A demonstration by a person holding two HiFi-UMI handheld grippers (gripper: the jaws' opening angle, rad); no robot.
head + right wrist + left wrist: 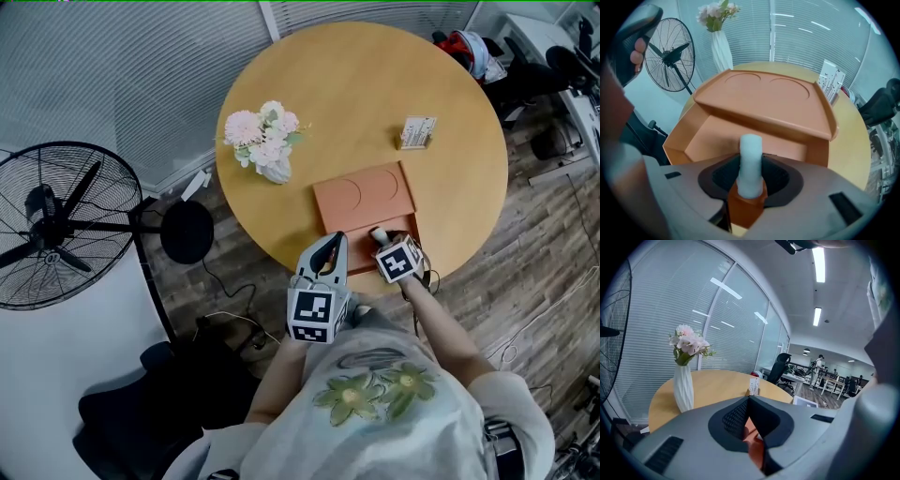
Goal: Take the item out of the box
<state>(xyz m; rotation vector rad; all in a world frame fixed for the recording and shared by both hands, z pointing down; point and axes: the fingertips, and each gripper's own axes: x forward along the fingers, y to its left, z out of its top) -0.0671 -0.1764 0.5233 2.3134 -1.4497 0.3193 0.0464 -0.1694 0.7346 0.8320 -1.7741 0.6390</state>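
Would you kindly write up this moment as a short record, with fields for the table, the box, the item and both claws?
Table: round, wooden
Box: orange, lid open, at the table's near edge
Item: white cylinder, upright, orange at its foot, at the box's front
Left claw: shut on the box's edge
Right claw: open, jaws either side of the item
Also on table: vase of flowers, card stand
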